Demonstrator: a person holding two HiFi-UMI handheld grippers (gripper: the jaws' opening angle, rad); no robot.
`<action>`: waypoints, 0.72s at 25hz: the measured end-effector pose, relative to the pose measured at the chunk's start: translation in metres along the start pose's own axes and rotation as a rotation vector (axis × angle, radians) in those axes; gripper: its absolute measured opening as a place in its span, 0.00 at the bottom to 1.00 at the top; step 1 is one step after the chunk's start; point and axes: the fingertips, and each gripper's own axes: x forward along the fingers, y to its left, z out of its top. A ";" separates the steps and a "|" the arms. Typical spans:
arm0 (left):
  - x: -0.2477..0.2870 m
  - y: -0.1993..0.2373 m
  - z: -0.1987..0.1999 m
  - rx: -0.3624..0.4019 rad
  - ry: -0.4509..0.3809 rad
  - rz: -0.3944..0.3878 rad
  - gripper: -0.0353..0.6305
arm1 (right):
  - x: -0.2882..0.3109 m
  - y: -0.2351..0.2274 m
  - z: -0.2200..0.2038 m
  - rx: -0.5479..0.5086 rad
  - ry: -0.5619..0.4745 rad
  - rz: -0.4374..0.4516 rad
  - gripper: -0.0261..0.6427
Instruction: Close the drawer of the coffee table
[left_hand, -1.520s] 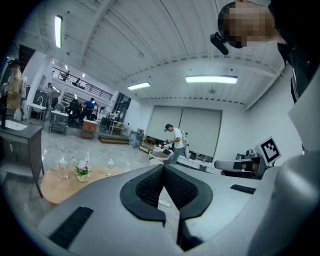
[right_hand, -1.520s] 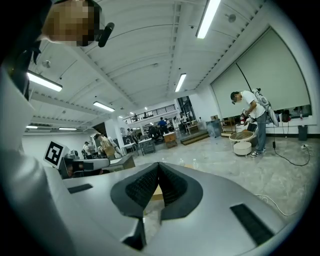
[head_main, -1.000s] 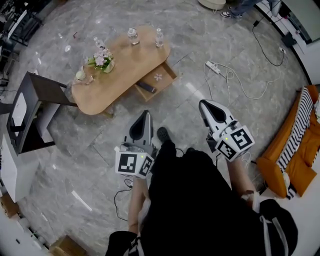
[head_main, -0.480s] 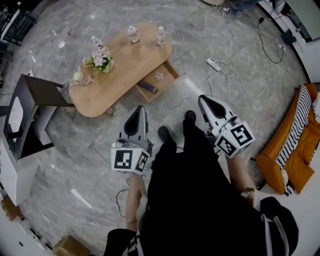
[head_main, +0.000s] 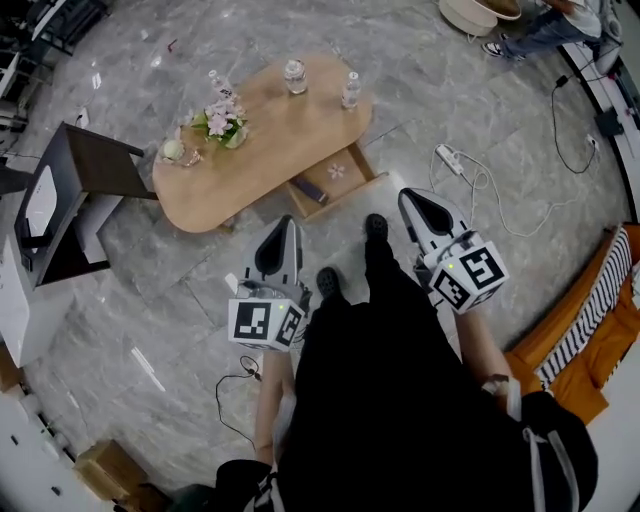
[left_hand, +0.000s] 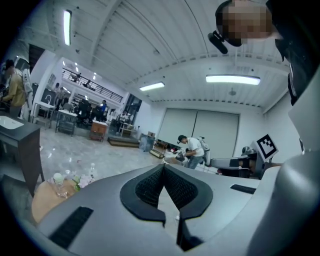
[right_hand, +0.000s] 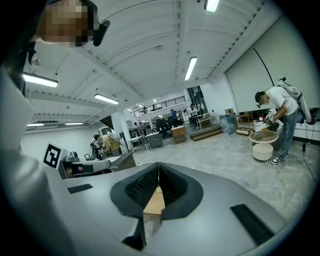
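The oval wooden coffee table (head_main: 270, 150) stands ahead of me on the stone floor. Its drawer (head_main: 352, 186) is pulled out on the side facing me, with a dark flat object (head_main: 308, 190) and a small flower-shaped item (head_main: 337, 171) inside. My left gripper (head_main: 284, 222) is shut and empty, a short way in front of the table's near edge. My right gripper (head_main: 407, 197) is also shut and empty, just right of the drawer. In the left gripper view the left gripper (left_hand: 163, 167) shows its jaws closed together; the right gripper (right_hand: 158, 165) shows the same in the right gripper view.
On the table stand a flower arrangement (head_main: 225, 122) and three water bottles (head_main: 294, 75). A dark side table (head_main: 85, 190) stands at the left. A power strip with cable (head_main: 452, 160) lies on the floor to the right, an orange sofa (head_main: 585, 345) beyond. A person (head_main: 545, 25) bends at the far right.
I have stepped toward the coffee table. Both grippers have come closer to the open drawer, still shut.
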 end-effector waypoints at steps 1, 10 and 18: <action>0.009 0.000 0.003 0.000 0.002 0.016 0.07 | 0.008 -0.009 0.005 -0.006 0.004 0.019 0.06; 0.080 0.001 -0.004 -0.026 0.033 0.198 0.07 | 0.070 -0.090 0.013 -0.026 0.071 0.180 0.06; 0.112 0.009 -0.068 -0.034 0.177 0.312 0.07 | 0.103 -0.141 -0.053 -0.070 0.230 0.241 0.06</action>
